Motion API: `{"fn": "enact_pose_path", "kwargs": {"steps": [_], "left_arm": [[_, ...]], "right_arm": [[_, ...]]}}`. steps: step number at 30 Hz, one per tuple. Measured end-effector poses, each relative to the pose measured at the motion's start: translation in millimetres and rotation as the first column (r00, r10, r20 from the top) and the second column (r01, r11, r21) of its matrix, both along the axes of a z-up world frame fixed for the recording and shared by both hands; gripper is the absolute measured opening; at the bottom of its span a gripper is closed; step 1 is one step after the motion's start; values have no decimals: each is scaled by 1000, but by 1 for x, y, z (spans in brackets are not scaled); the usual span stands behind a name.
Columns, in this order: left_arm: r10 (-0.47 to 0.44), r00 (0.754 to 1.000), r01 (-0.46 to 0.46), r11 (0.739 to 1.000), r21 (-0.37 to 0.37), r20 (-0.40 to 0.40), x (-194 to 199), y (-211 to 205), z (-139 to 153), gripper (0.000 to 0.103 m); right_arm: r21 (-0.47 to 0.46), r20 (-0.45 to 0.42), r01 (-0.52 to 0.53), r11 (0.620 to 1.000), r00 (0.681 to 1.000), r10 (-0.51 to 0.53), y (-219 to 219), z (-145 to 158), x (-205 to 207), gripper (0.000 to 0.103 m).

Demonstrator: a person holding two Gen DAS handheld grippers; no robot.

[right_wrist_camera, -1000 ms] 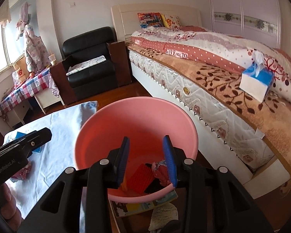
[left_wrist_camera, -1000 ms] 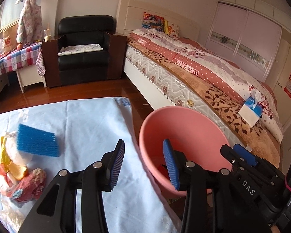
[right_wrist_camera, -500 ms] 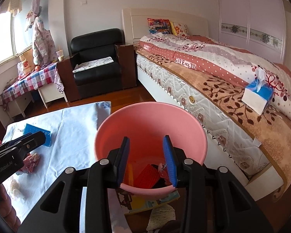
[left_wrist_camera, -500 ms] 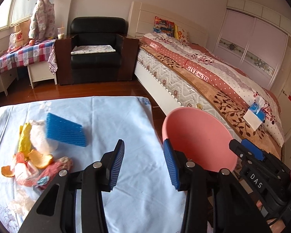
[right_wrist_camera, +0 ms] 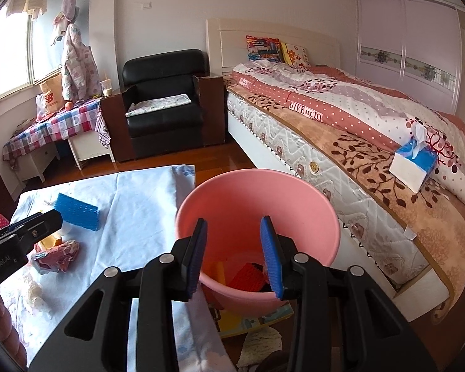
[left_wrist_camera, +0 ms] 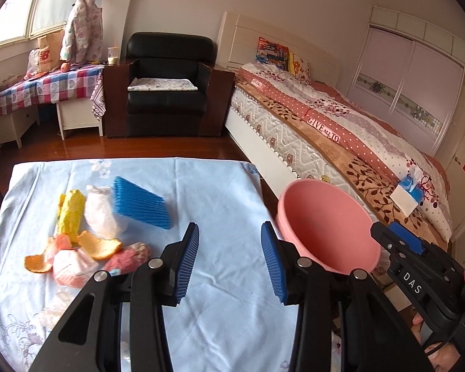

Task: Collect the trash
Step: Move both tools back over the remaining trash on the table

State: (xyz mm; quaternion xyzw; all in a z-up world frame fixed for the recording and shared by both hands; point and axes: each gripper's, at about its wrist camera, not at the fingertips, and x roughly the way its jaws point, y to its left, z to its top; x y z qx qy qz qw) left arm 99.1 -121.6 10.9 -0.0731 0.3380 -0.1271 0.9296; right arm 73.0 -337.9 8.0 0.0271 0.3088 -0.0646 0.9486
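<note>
Left tongs (left_wrist_camera: 229,260) over peels (left_wrist_camera: 99,245), right tongs (right_wrist_camera: 234,255) reveal bin (right_wrist_camera: 294,186) contents

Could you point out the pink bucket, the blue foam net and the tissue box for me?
pink bucket (right_wrist_camera: 257,207): right wrist view, on its inner back wall.
blue foam net (left_wrist_camera: 139,203): left wrist view, middle of its ribbed top.
tissue box (right_wrist_camera: 414,166): right wrist view, on its front side face.
</note>
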Motion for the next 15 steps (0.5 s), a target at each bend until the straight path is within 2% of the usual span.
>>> {"fn": "enact_pose_path", "kwargs": {"steps": [10, 15], "left_arm": [[88, 996, -88, 996, 1, 5, -21, 63, 2, 41], [145, 989, -145, 989, 18, 6, -32, 103, -1, 41]], "right_arm": [[9, -28, -83, 997, 996, 83, 39, -7, -4, 36], [103, -39, -174, 979, 983, 179, 59, -13, -5, 36]]}}
